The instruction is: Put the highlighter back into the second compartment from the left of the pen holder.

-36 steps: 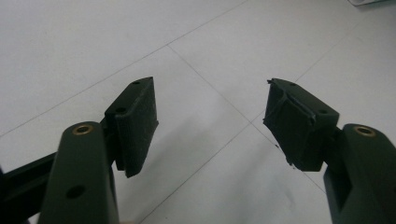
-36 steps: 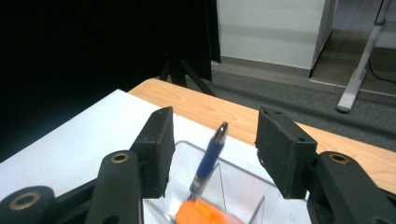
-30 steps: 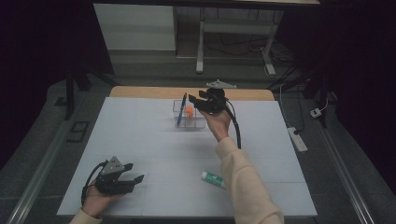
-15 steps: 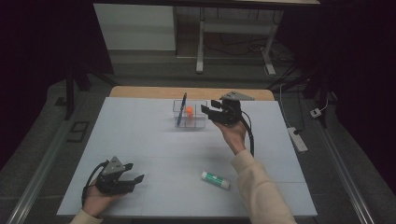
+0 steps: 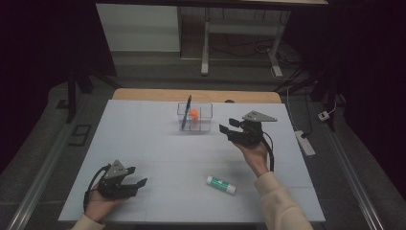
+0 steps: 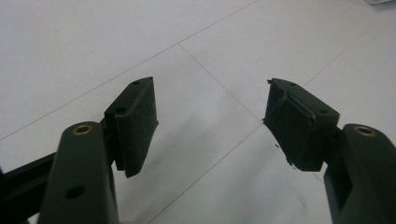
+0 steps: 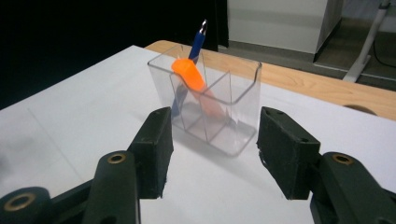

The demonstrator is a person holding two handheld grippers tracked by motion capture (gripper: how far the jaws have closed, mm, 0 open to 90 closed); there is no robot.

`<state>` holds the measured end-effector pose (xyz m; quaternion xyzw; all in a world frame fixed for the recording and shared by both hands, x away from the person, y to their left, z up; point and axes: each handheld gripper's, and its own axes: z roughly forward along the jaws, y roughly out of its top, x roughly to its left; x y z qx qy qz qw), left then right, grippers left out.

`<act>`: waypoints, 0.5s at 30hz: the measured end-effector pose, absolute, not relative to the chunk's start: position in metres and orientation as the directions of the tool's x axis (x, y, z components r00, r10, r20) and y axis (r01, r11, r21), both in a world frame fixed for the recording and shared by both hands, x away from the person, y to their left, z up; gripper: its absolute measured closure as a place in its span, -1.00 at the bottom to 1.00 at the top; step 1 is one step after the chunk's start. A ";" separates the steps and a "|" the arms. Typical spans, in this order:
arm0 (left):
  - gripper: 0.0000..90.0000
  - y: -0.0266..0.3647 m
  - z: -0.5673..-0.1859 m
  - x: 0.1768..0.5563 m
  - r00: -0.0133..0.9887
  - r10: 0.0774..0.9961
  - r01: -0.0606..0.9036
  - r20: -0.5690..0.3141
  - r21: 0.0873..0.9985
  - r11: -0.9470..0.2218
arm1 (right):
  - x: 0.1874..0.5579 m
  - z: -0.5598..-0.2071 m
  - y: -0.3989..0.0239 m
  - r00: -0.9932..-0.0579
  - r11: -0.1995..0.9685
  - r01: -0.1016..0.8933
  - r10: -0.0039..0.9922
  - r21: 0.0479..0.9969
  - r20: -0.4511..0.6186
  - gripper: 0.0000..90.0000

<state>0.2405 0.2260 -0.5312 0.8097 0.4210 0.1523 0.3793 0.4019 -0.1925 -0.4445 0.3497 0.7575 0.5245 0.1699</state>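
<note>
On the near edge of the white worktop (image 5: 158, 158), the left hand-held gripper (image 5: 136, 183) rests at the left with its jaws apart and nothing between them. Right of it lies a white-and-green glue stick (image 5: 221, 185), its long axis running left to right, slightly slanted. It sits just near and left of the right hand-held gripper (image 5: 226, 129), the closer of the two, whose jaws also stand apart and empty. Beyond that gripper stands a clear plastic compartment holder (image 7: 219, 114) with a blue pen (image 7: 194, 51) and an orange marker (image 7: 191, 79) inside.
</note>
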 end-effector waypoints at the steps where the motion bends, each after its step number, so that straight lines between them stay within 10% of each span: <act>1: -0.25 0.226 -0.531 0.240 0.599 0.797 0.566 -0.072 0.742 -0.358 | 0.399 -0.445 -0.195 -0.699 0.208 0.352 0.707 0.913 0.108 -0.02; 15: -0.25 0.225 -0.532 0.241 0.600 0.797 0.566 -0.064 0.738 -0.367 | 0.358 -0.462 -0.230 -0.727 0.255 0.358 0.680 0.898 0.097 -0.05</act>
